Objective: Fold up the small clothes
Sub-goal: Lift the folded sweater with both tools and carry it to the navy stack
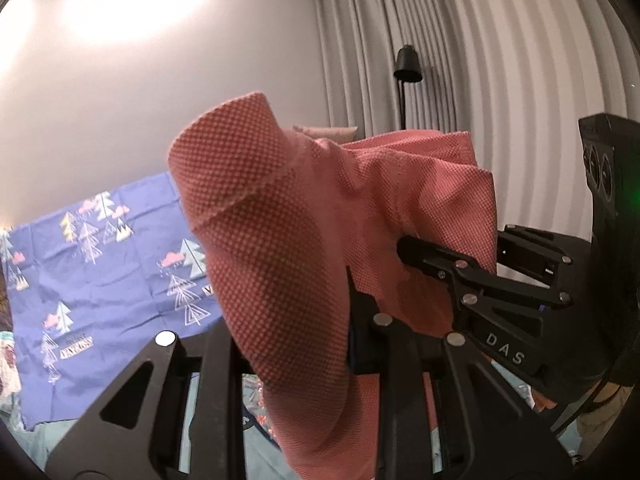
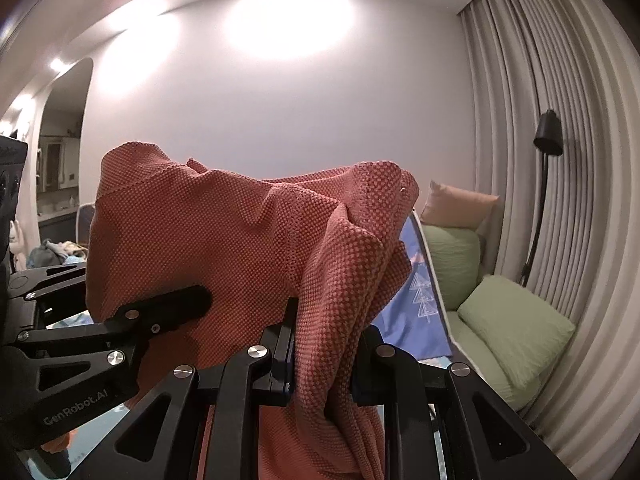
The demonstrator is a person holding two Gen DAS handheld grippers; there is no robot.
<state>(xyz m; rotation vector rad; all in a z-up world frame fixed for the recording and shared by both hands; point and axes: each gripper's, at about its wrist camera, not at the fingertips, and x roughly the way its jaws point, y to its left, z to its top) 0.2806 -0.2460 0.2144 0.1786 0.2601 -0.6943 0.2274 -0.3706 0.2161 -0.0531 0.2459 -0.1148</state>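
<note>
Cloth (image 1: 304,240), red and bunched, is held aloft at frame centre, clamped by left tool (image 1: 304,344) and right tool (image 2: 320,364); no fold is made yet.

A plain white wall (image 2: 280,120) fills the upper centre, washed by a bright patch of ceiling light (image 2: 288,28). Pleated grey curtains (image 2: 560,160) run down the right edge, with a black floor lamp (image 2: 549,134) before them. Lower right lie green pillows (image 2: 516,330); an arched doorway (image 2: 60,140) opens at left.
</note>
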